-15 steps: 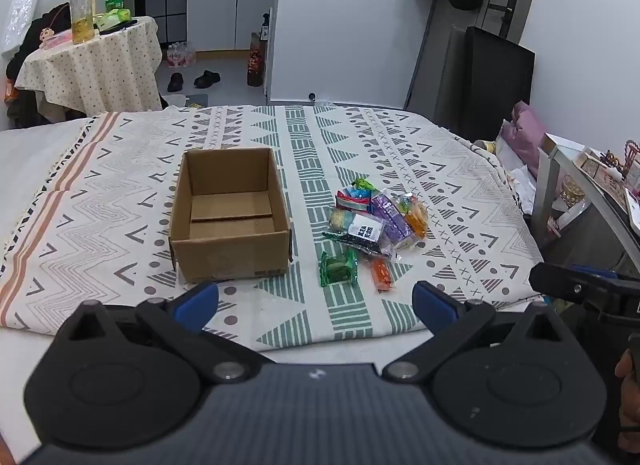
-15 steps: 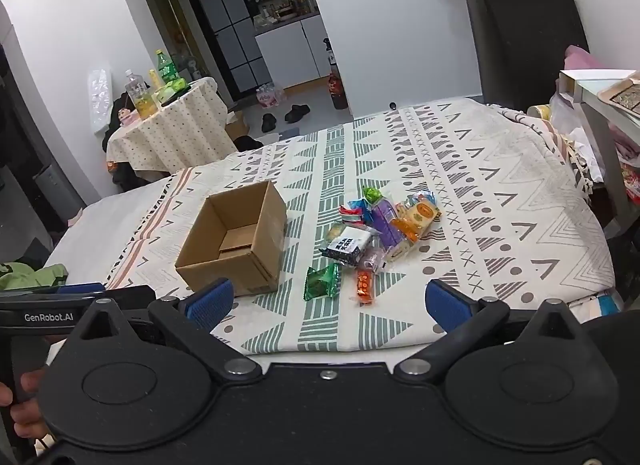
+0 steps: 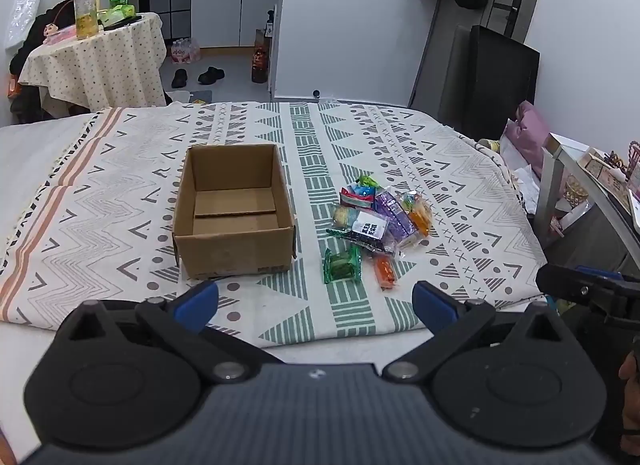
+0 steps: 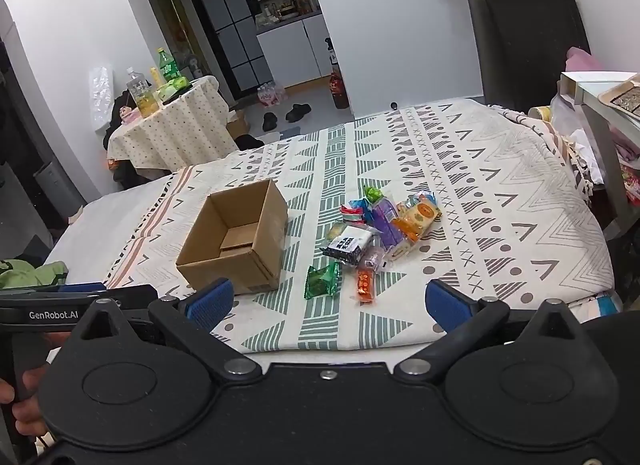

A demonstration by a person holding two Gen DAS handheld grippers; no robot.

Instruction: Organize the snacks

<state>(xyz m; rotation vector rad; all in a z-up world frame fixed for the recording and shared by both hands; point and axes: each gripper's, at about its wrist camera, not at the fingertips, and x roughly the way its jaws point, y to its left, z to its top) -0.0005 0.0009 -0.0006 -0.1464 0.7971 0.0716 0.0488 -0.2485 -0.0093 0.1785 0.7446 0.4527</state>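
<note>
Cotton-looking patterned bedspread (image 3: 420, 153) covers the bed and serves as the work surface, with everything for the job laid toward its near edge, within easy reach. On it sits an open cardboard box (image 3: 234, 217), its flaps folded down inside; nothing is in it yet, so by my reading the sorting has not started. Just to the right of the box, apart from it, lies a loose pile of snack packets (image 3: 380, 217), overlapping one another. Two lie a little nearer than the heap: a green wrapped packet (image 3: 342, 265) and a small orange packet (image 3: 385, 271), probably the easiest first picks. The left gripper (image 3: 316, 301) hovers short of the bedspread's near edge, fingers spread wide with nothing between them. The right gripper (image 4: 328, 303) is the same, jaws fully apart and empty, aimed roughly at the green packet. Both tilt downward toward the pile, ready to reach.
</note>
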